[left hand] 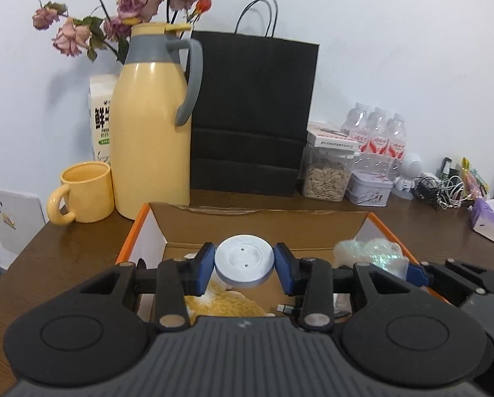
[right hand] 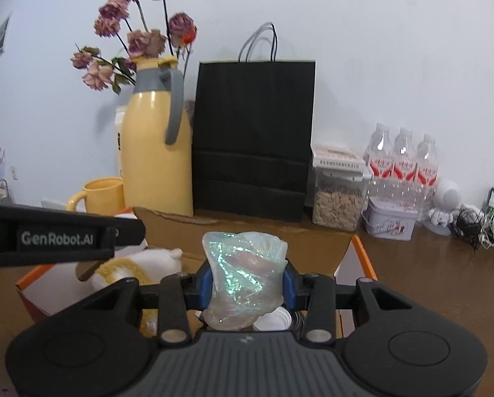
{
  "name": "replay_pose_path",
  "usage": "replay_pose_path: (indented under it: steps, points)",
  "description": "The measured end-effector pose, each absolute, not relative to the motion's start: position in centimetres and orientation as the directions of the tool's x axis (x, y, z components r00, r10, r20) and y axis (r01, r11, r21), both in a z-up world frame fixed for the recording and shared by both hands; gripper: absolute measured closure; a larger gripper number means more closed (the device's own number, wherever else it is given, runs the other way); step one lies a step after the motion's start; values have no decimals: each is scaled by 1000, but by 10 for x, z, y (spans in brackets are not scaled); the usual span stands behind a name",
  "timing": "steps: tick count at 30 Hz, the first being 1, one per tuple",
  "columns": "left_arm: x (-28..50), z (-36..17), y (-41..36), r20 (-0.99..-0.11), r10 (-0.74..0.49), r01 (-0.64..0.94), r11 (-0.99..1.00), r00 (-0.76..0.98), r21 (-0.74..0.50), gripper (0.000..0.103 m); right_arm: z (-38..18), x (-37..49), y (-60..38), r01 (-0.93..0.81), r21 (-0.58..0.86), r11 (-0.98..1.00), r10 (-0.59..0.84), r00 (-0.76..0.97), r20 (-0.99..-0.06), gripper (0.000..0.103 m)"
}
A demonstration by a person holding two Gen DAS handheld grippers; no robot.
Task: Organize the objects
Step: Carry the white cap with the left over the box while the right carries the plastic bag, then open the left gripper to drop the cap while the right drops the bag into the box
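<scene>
Below, box (left hand: 167,228) contents half hidden by left hand-held gripper (left hand: 244,266) clamping a white disc (left hand: 244,261), right hand-held gripper (right hand: 247,281) pinching an iridescent bag (right hand: 243,278), its contents unclear, over the box.

Milk carton (left hand: 101,115) half hidden behind thermos (left hand: 151,125); plush toy (right hand: 131,269) partly covered by left gripper (right hand: 58,235); box contents unclear.

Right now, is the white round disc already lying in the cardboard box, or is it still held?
Held, not lying in it. The left tool is shut on the white disc, which hangs above the cardboard box.
</scene>
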State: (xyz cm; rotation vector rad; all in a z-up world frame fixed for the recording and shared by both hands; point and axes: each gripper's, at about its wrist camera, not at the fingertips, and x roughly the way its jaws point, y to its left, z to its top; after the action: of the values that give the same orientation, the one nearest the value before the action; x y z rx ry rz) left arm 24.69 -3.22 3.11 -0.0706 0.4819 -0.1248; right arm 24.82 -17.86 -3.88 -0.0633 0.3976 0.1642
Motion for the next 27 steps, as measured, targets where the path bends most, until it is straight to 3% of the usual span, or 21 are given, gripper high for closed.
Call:
replay_pose_path:
  steps: [11, 12, 14, 15, 16, 18, 27]
  points:
    - [254, 10, -32, -497, -138, 117, 990, 857, -72, 61, -56, 254, -184, -177, -10, 984, 154, 882, -445, 58]
    - [252, 10, -33, -489, -136, 118, 991, 862, -67, 56, -56, 253, -184, -177, -9, 984, 154, 882, -445, 56]
    - [250, 11, -32, -470, -131, 115, 991, 873, -63, 35, -57, 253, -184, -175, -10, 984, 153, 881, -447, 50]
    - [248, 12, -31, -458, -131, 114, 991, 879, -65, 14, -56, 252, -185, -173, -8, 985, 151, 882, -446, 41]
    - [246, 13, -30, -445, -130, 113, 991, 886, -66, 2, -56, 251, -185, -168, -7, 986, 148, 885, -441, 30]
    - [242, 15, -29, -418, -127, 108, 992, 900, -70, 0, -55, 249, -186, -157, -8, 988, 139, 893, -428, 17]
    - [239, 15, -22, -415, -111, 82, 993, 903, -88, 0, -51, 243, -188, -155, -4, 988, 140, 904, -404, 5]
